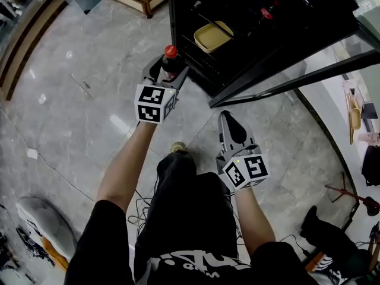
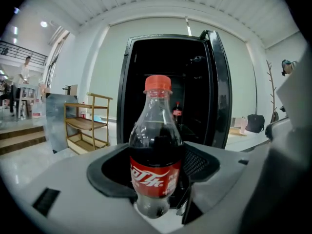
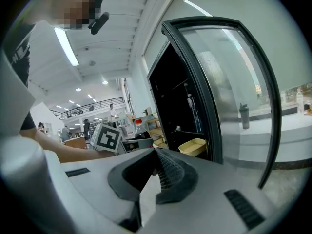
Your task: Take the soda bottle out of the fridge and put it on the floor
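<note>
A dark cola soda bottle (image 1: 170, 58) with a red cap and red label stands upright between the jaws of my left gripper (image 1: 168, 75), which is shut on its lower body, above the floor in front of the fridge (image 1: 255, 34). In the left gripper view the soda bottle (image 2: 155, 150) fills the middle and the left gripper (image 2: 156, 184) clamps it at the label. My right gripper (image 1: 233, 126) hangs lower right of it, jaws together and empty. From the right gripper view, the right gripper (image 3: 155, 167) points at the fridge, and the soda bottle (image 3: 139, 126) shows at the left.
The black fridge stands open, its glass door (image 1: 309, 70) swung out to the right. Inside are a yellow tray (image 1: 212, 35) and another cola bottle (image 2: 177, 112). A wooden shelf (image 2: 83, 126) stands left of the fridge. Cables (image 1: 139, 209) trail on the marble floor by my legs.
</note>
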Demonstrator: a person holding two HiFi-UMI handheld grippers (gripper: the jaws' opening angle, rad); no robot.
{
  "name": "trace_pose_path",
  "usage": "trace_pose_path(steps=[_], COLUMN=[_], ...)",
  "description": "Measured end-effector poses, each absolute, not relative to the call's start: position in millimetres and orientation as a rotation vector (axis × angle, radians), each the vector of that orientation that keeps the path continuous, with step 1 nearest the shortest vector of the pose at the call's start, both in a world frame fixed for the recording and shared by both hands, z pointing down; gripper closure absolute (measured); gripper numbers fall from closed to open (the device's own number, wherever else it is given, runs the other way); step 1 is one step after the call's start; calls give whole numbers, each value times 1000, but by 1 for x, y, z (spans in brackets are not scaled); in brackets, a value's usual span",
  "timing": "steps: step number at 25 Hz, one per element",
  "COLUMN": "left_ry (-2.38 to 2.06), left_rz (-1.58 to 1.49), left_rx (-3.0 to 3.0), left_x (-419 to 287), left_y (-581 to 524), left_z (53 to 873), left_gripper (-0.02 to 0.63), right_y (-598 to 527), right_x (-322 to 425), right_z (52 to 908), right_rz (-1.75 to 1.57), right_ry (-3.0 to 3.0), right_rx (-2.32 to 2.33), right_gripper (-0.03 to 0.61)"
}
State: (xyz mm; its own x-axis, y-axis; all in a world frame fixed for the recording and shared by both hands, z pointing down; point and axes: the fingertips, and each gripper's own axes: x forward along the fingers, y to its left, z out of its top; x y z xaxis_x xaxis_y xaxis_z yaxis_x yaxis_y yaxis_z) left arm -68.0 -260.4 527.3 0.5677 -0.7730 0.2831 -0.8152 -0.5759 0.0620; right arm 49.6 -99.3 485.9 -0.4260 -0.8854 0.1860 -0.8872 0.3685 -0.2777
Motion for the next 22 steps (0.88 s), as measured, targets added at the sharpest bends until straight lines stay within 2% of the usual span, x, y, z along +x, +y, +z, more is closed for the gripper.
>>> trace_pose_path(steps=[22], left_ry=[-1360], left_rz=[310], left_rx=[2642], left_x=[-85], left_y=[-256], left_z=[795], left_gripper=[302], right_y=[-128], right_x=[45], right_z=[753], right_rz=[394], right_ry=[-2636], right_rx=[1643], right_gripper=[555])
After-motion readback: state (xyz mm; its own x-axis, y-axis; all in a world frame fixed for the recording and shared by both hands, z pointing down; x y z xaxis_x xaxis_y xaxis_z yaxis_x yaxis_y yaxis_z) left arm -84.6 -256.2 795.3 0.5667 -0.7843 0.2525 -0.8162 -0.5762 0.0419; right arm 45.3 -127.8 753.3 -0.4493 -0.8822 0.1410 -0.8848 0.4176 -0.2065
